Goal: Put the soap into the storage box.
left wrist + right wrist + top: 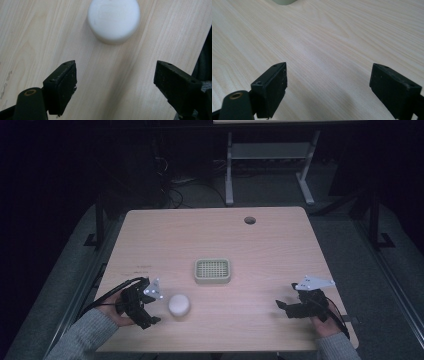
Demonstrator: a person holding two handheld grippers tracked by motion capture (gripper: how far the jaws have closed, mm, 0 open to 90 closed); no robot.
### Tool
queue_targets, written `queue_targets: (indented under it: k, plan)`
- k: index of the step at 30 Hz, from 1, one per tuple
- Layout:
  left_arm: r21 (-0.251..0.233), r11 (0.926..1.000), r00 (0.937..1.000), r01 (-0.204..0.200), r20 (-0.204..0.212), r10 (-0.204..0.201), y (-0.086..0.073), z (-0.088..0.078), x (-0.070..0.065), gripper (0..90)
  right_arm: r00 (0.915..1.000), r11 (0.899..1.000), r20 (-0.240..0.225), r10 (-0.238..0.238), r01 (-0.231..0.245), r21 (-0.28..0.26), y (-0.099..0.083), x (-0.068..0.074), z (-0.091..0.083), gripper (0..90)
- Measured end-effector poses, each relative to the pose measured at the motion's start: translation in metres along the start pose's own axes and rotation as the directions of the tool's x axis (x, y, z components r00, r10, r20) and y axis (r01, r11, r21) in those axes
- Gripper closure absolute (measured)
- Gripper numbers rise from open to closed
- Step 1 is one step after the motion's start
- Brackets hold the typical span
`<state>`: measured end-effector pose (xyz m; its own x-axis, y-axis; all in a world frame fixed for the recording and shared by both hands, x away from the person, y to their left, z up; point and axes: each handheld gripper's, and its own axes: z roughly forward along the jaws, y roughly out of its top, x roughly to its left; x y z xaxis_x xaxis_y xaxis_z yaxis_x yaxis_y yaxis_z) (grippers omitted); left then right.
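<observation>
Left gripper [150,307], at the lower left of the high view, has its jaws spread wide with nothing between them, aimed at the white round object [179,305] just beside it; in the left gripper view that object [113,20] lies top centre, ahead of the jaws and apart from them. Right gripper [284,306], lower right, is likewise wide open and empty. A green perforated tray [212,271] sits mid-table. The pale wood table [210,235] stands in a dark room on grey flooring. Both forearms enter from the bottom edge.

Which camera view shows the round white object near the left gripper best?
The left gripper view: the round white object sits large and close ahead of the open jaws, though its top edge is cropped. The high view shows it small, beside the left gripper on the table.
</observation>
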<state>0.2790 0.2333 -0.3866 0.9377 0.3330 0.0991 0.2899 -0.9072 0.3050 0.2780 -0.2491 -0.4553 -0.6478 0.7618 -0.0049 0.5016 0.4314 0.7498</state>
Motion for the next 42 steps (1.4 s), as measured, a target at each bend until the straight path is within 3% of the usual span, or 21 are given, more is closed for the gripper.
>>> queue_targets:
  k: [21,31,42]
  plan:
    - [0.014,0.9998,0.9998,-0.012,0.014,0.012,0.011,0.003,0.003,17.8,0.9999,1.0,-0.002,0.014,-0.014,-0.015,0.0,0.0,-0.002,14.0]
    - [0.021,0.9998,0.9991,-0.004,0.042,0.003,0.02,0.01,0.004,17.6,0.9999,1.0,-0.008,0.009,-0.009,-0.022,0.0,-0.001,-0.003,14.0]
    - [0.032,0.9989,0.9978,-0.034,0.057,0.032,0.034,0.014,0.004,17.6,0.9999,1.0,-0.009,0.012,-0.012,-0.028,0.001,-0.001,-0.004,13.9]
